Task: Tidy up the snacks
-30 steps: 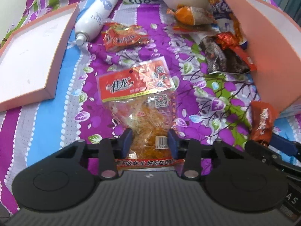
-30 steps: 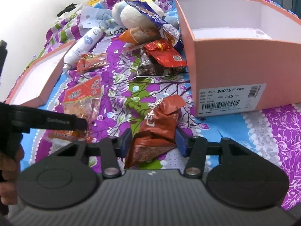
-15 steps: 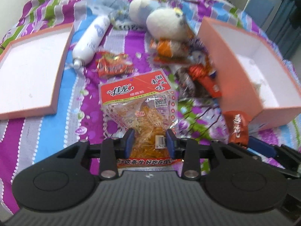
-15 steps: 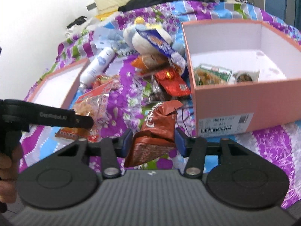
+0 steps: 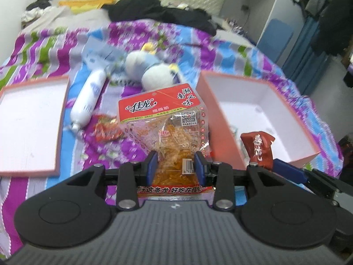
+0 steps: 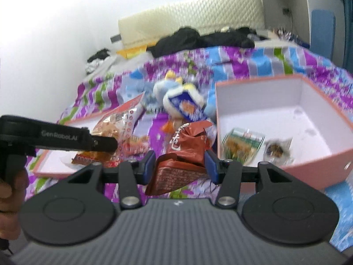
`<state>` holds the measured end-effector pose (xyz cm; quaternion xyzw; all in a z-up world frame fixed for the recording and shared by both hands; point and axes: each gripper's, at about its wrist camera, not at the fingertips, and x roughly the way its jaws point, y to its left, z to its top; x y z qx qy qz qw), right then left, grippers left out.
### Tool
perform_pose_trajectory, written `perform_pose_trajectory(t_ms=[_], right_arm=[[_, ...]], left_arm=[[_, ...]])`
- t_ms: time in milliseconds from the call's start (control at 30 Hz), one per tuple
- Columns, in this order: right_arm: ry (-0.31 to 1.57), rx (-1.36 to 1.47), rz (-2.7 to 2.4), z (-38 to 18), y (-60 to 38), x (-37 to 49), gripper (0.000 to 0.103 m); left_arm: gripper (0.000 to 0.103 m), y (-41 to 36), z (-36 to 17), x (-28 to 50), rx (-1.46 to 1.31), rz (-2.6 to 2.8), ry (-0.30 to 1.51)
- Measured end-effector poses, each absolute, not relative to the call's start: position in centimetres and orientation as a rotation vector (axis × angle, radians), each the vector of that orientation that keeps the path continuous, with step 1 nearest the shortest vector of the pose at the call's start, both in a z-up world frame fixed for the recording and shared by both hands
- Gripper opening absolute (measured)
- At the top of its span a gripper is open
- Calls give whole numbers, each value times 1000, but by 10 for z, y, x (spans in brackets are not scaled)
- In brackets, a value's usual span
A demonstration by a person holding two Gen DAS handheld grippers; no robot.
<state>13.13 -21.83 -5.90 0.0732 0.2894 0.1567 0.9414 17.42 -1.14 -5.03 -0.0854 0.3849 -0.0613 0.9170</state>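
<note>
My left gripper (image 5: 176, 165) is shut on a clear snack bag with a red label and orange strips (image 5: 169, 121), held up above the bed. My right gripper (image 6: 179, 167) is shut on a crumpled dark red snack packet (image 6: 187, 145), also lifted; it shows at the right of the left wrist view (image 5: 259, 145). The open pink box (image 6: 313, 165) lies to the right and holds two small snack packs (image 6: 240, 143), (image 6: 275, 148). The left gripper and its bag show at the left of the right wrist view (image 6: 119, 123).
The pink box lid (image 5: 30, 119) lies open side up at the left. A white bottle (image 5: 89, 99), a plush toy (image 5: 154, 72) and a small red packet (image 5: 106, 128) lie on the flowered bedspread. A blue snack bag (image 6: 185, 106) leans on the plush.
Both grippers have risen well above the bed with their snacks. The views have tilted up, so the headboard and room now show. The box interior is more exposed.
</note>
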Motion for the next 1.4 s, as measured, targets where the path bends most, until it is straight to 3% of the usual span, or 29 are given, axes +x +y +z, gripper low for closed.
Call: perform_pose_trajectory(t_ms=[433, 667, 967, 1400], right_arm=[[404, 142, 245, 6, -256, 146, 51], [363, 122, 174, 21, -287, 165, 51], [488, 85, 83, -22, -326, 207, 51], [678, 143, 38, -93, -369, 250, 52]], left_arm=[[41, -45, 23, 187, -172, -228, 633], [42, -79, 36, 215, -168, -299, 614], [42, -120, 7, 279, -146, -374, 704], [42, -185, -85, 349, -56, -388, 914]])
